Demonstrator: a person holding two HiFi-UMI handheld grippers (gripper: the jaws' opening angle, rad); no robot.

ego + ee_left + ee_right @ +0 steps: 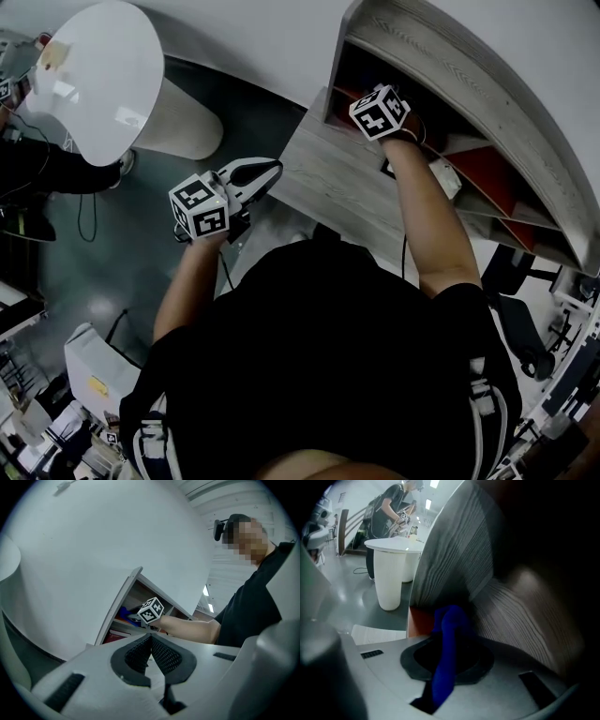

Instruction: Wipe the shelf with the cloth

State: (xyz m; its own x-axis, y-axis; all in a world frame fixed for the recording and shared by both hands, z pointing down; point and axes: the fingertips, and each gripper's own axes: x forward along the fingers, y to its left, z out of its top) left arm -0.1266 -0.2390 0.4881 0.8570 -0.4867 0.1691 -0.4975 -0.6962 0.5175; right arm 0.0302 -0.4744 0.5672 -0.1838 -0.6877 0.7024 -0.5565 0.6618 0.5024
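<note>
The grey wooden shelf (466,82) has dark compartments with red panels inside. My right gripper reaches into the upper left compartment, so only its marker cube (380,111) and the forearm show in the head view. In the right gripper view, the right gripper (449,637) is shut on a blue cloth (446,658) that hangs through the jaws, close to the compartment's wooden wall (454,550). My left gripper (258,172) is held outside the shelf, off the desk's left edge. Its pads (164,656) are shut together with nothing between them.
A grey wooden desk top (328,187) lies below the shelf, with a small white object (446,176) on it. A round white table (98,75) on a thick pedestal stands to the left. A black office chair (520,328) is at the right. Another person (391,508) stands far off.
</note>
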